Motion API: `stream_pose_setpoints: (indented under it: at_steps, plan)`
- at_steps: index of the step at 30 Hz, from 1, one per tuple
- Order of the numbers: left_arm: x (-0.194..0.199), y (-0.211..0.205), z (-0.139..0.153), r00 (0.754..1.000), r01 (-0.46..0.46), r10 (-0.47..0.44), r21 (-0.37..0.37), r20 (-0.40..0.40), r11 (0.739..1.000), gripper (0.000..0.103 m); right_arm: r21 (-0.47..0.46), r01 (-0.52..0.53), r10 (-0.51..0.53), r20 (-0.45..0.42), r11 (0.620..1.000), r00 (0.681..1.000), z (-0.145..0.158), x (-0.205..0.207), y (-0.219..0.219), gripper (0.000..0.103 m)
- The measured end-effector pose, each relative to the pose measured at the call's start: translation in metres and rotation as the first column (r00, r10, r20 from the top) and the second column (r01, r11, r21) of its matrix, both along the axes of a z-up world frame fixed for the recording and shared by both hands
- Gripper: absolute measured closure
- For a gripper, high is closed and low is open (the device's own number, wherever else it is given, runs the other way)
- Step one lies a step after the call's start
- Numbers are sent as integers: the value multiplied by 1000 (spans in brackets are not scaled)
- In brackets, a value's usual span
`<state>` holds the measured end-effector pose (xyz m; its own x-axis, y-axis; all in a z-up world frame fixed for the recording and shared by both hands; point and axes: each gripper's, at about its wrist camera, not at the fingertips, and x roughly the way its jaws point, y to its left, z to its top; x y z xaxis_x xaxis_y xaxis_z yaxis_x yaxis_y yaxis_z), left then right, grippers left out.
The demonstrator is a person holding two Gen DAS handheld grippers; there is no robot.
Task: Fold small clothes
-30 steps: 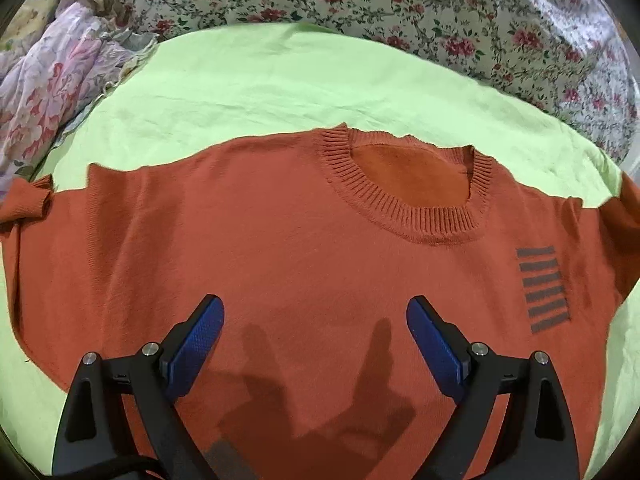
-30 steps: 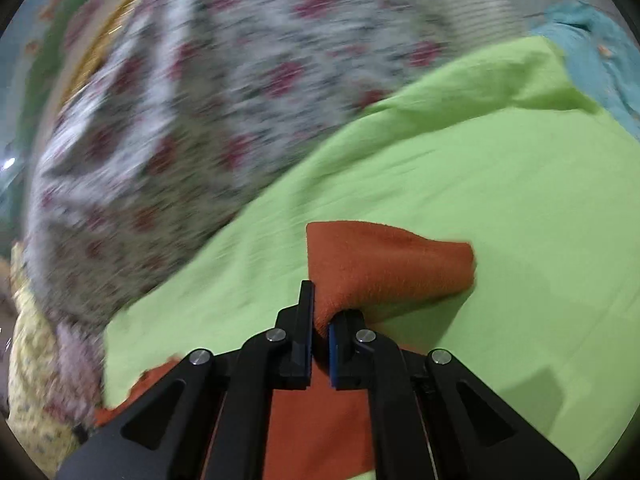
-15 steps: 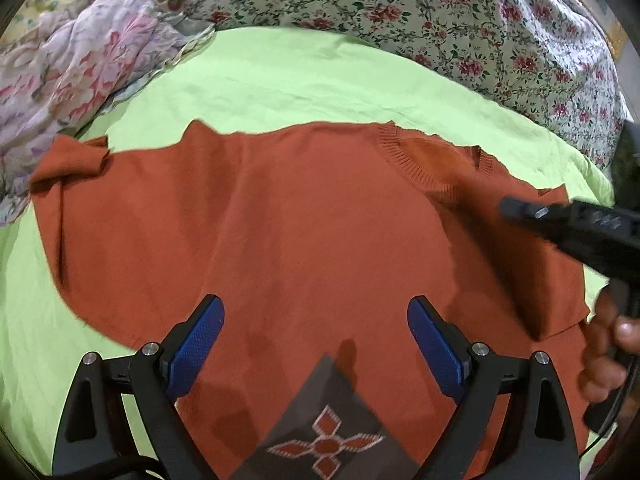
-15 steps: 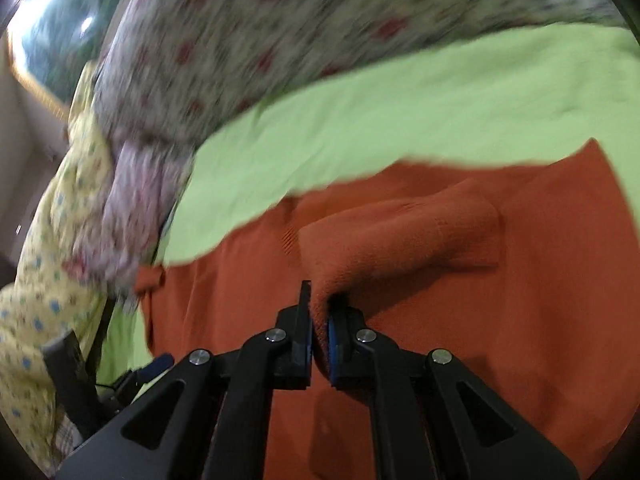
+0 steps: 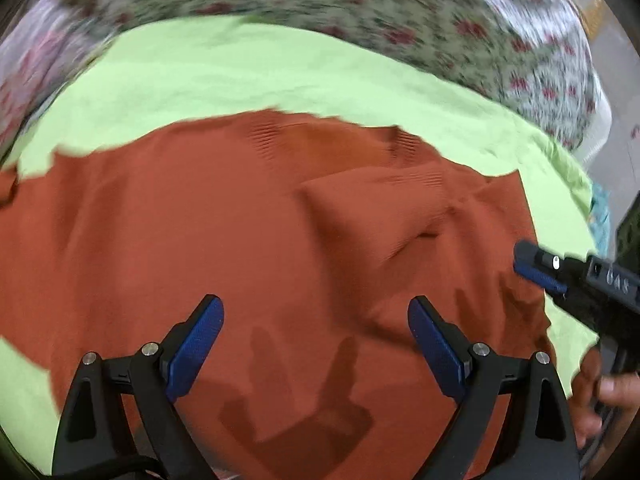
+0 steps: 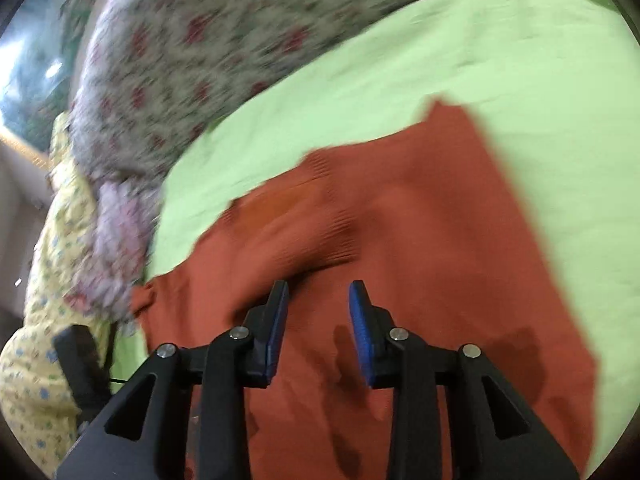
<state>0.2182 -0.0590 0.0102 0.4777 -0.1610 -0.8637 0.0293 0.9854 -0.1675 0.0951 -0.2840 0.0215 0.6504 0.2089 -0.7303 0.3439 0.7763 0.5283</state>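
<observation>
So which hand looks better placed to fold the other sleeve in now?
Probably the left. The left gripper hangs wide open over the orange sweater, nearer its unfolded side; the right gripper has just been opening, nothing between its jaws.

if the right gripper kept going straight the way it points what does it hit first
Most likely the orange sweater: the right gripper, jaws just opened and empty, points down at its body beside the folded-in sleeve. Depth is unclear.

Bare green sheet (image 5: 248, 72) lies open beyond the orange sweater (image 5: 180, 232) toward the bed's far edge, where floral bedding (image 5: 360, 4) piles up as a barrier. The folded-over sleeve (image 5: 372, 208) forms a low hump on the sweater; flat knit elsewhere gives clear passage
</observation>
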Motion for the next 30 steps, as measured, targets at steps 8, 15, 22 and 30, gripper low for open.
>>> stream_pose_setpoints:
  at_steps: [8, 15, 22, 30]
  plan:
    - [41, -24, -20, 995, -81, 92, 250, -31, 965, 16, -5, 64, -64, -107, 998, 992, -28, -17, -42, 69]
    - [-7, 95, -13, 964, -258, 261, 69, -55, 964, 14, 17, 76, -74, -109, 997, 991, -37, -18, -50, 69]
    - [-33, 130, -24, 932, -361, 348, -153, -102, 920, 14, -17, 39, -40, -128, 999, 991, -39, -13, -38, 69]
    - [-53, 139, -10, 915, -401, 403, -202, -33, 894, 14, -55, -1, -7, -131, 998, 991, -42, -10, -37, 70]
